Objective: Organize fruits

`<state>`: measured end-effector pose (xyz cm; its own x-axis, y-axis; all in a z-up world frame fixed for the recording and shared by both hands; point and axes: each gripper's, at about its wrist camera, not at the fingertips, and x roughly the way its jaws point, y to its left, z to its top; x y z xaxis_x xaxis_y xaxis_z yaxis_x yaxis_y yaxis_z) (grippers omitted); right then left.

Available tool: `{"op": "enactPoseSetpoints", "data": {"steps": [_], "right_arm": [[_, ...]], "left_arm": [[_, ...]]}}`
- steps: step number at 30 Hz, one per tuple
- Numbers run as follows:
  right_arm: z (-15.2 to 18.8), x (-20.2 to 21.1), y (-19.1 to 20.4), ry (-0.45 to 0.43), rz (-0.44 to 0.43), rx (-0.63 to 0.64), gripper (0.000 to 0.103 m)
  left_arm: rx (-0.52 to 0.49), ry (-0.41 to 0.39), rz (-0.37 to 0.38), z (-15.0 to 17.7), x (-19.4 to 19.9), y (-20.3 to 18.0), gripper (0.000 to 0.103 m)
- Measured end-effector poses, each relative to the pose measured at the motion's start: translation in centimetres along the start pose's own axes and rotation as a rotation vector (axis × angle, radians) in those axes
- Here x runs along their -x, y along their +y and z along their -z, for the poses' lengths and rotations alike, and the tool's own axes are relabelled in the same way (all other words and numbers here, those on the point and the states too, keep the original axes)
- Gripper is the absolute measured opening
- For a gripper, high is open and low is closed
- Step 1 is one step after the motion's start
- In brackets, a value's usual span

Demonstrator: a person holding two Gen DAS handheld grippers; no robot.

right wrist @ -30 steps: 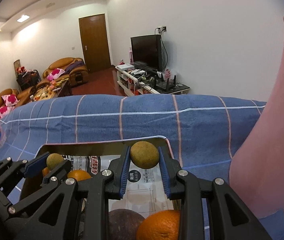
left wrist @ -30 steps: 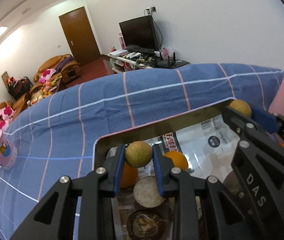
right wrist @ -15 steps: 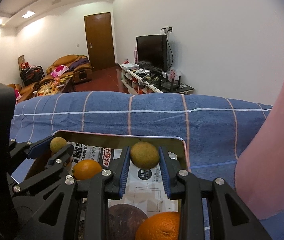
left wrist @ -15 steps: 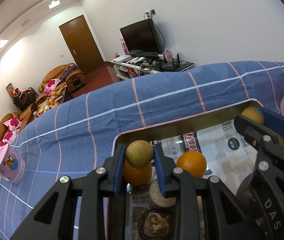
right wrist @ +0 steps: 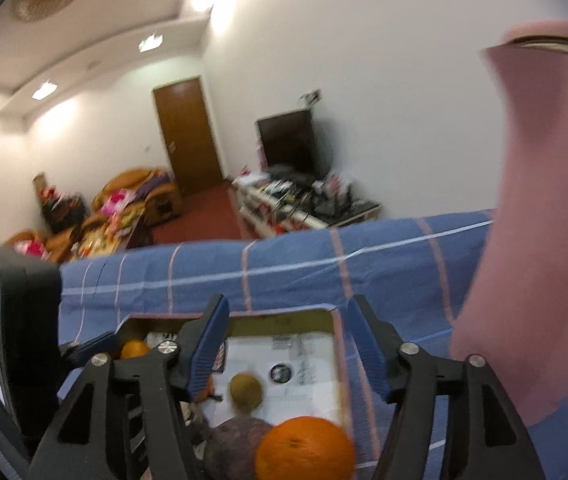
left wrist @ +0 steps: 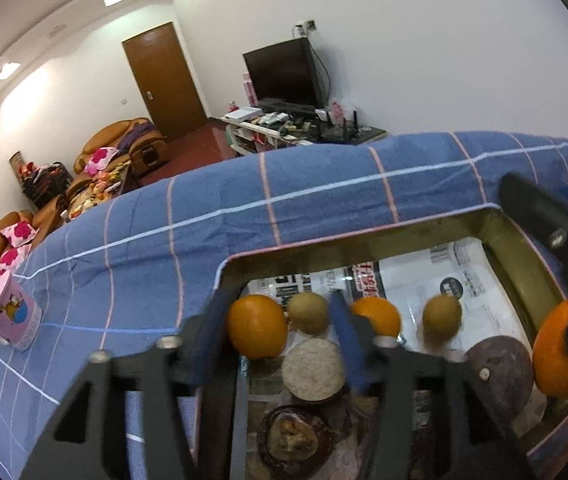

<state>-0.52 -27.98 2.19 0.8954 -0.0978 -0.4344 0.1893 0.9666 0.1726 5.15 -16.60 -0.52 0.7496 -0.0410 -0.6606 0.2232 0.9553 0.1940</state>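
- Opening up, the left gripper (left wrist: 280, 312) spreads its jaws over the tray (left wrist: 367, 242); an orange (left wrist: 258, 332) and a small green-brown fruit (left wrist: 308, 313) sit between the fingers, but the pads press on neither, so nothing is held.
- Resting on the tray's paper lining, that small fruit lies against the orange, at the tray's left end near its far wall.
- Right of it in the tray comes a second orange (left wrist: 377, 316), then another small green-brown fruit (left wrist: 441, 316), all in one row along the far side; it looks as if like fruits are being lined up.
- Nearer than the row lie a pale round slice (left wrist: 312, 374) and a dark purple fruit (left wrist: 499, 364).
- Over the tray's right end, the right gripper (right wrist: 287, 344) is opening too; its small fruit (right wrist: 246, 392) lies on the paper below, free of the pads.
- A third orange (right wrist: 303, 450) sits at the tray's near right corner.
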Motion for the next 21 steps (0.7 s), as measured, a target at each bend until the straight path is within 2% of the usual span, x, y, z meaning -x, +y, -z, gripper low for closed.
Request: {"op": "enactPoseSetpoints", "data": {"steps": [4,6,8,10,12,13,15,18,21], "right_arm": [[-0.2,1.2,-1.1,-0.053,0.082,-0.056,0.068],[-0.3,1.6,-1.6,-0.066,0.088,-0.079,0.068],[-0.2,1.8,-1.7,-0.074,0.092,-0.072,0.068],[-0.1,2.1,-1.4,-0.084,0.102,-0.048,0.068],[0.3,2.8,-0.9,-0.104,0.110,-0.016,0.069],[0.5,3.2,-0.6,-0.119,0.113,-0.002,0.069],[0.7,3.8,-0.4,-0.149,0.118,0.009,0.081],[1.0,4.9,-0.4,-0.218,0.136,0.002,0.083],[1.2,5.5,-0.3,-0.239,0.153,-0.003,0.084]], "left_arm": [[0.020,-0.024,0.024,0.5,0.8,0.2,0.069],[0.029,-0.044,-0.017,0.9,1.3,0.4,0.082],[0.046,-0.064,-0.048,1.3,1.8,0.7,0.089],[0.060,-0.085,-0.033,1.6,2.3,1.0,0.092],[0.075,-0.123,0.003,1.8,3.1,1.2,0.103],[0.077,-0.145,0.003,2.1,3.6,1.4,0.103],[0.059,-0.204,-0.019,2.1,4.5,1.1,0.103],[0.024,-0.227,-0.057,2.3,4.7,0.6,0.103],[0.026,-0.230,-0.051,2.4,5.0,0.8,0.103]]}}
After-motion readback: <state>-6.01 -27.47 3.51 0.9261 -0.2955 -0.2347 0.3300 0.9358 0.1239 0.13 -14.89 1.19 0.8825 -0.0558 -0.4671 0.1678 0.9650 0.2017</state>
